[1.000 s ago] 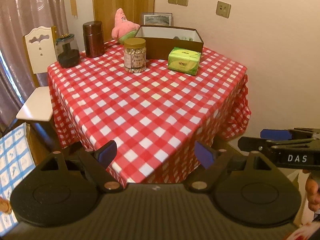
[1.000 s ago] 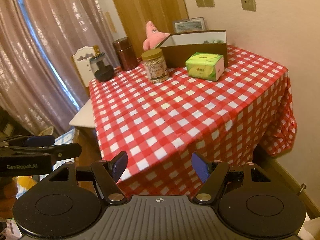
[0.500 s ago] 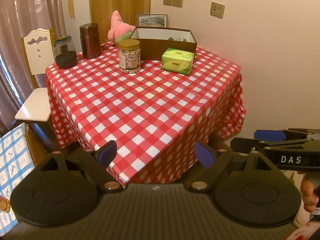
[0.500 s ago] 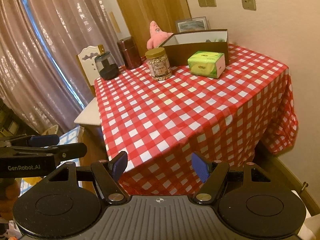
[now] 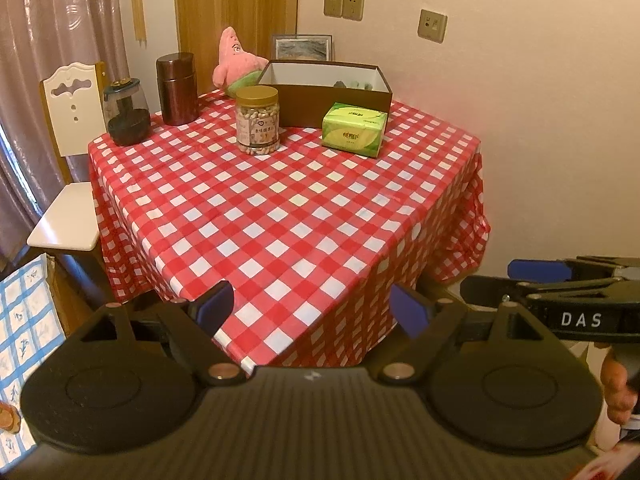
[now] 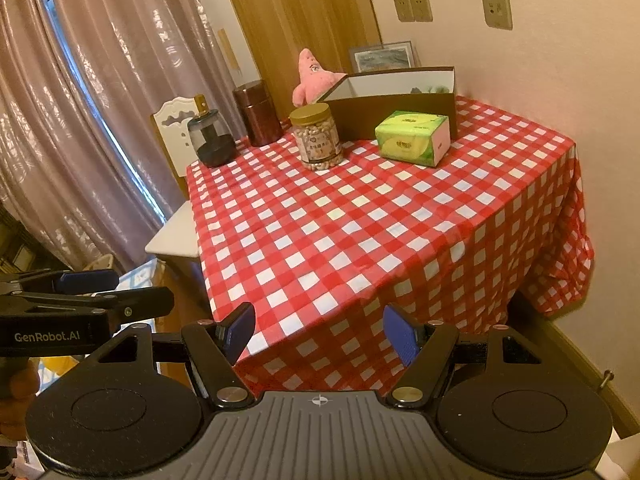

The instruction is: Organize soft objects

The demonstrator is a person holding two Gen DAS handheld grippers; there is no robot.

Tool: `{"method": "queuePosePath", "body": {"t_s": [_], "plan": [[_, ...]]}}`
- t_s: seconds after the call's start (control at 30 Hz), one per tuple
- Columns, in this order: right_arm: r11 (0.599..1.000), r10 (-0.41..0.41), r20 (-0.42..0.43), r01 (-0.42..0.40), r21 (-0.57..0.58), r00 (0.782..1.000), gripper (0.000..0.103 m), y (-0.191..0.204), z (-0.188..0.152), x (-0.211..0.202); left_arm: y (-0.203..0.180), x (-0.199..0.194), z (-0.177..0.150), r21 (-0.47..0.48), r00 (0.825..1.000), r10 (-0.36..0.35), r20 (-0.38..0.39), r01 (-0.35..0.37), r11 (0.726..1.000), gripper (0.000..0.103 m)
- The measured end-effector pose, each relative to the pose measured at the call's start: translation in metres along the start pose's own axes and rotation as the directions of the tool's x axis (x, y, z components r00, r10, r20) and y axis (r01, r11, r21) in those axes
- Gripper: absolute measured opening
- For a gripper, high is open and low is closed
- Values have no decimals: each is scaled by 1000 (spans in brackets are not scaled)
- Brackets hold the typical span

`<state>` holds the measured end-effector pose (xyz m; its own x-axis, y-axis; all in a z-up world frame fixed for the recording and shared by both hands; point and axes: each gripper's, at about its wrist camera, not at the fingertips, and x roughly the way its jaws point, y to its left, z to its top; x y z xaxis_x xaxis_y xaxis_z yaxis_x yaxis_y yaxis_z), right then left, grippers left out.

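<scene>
A pink star plush (image 5: 236,60) (image 6: 312,74) stands at the far edge of the red checked table (image 5: 280,208) (image 6: 380,220), behind a brown open box (image 5: 332,96) (image 6: 396,100). A green tissue pack (image 5: 354,130) (image 6: 412,138) lies in front of the box. My left gripper (image 5: 310,308) is open and empty, off the table's near corner. My right gripper (image 6: 320,334) is open and empty, also short of the near edge. Each gripper shows in the other's view, the right (image 5: 560,300) and the left (image 6: 80,304).
A jar of nuts (image 5: 257,120), a brown canister (image 5: 177,88) and a dark glass jar (image 5: 127,114) stand on the far half of the table. A white chair (image 5: 68,168) is at the left side. A wall lies right of the table.
Both grippers have drawn back a little from the table and tilted, so the table looks smaller and farther. Nothing on the table has moved.
</scene>
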<state>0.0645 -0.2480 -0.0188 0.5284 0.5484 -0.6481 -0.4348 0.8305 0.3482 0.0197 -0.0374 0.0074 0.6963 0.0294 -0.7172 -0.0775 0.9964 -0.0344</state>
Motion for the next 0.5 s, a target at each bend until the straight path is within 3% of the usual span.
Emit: {"method": "queuePosePath", "body": {"t_s": [0.5], "plan": [[1000,0,-1,0,-2,1000,71,-2,2,0,-3,1,1,1,1000,-2,-1,2,1000,84]]}}
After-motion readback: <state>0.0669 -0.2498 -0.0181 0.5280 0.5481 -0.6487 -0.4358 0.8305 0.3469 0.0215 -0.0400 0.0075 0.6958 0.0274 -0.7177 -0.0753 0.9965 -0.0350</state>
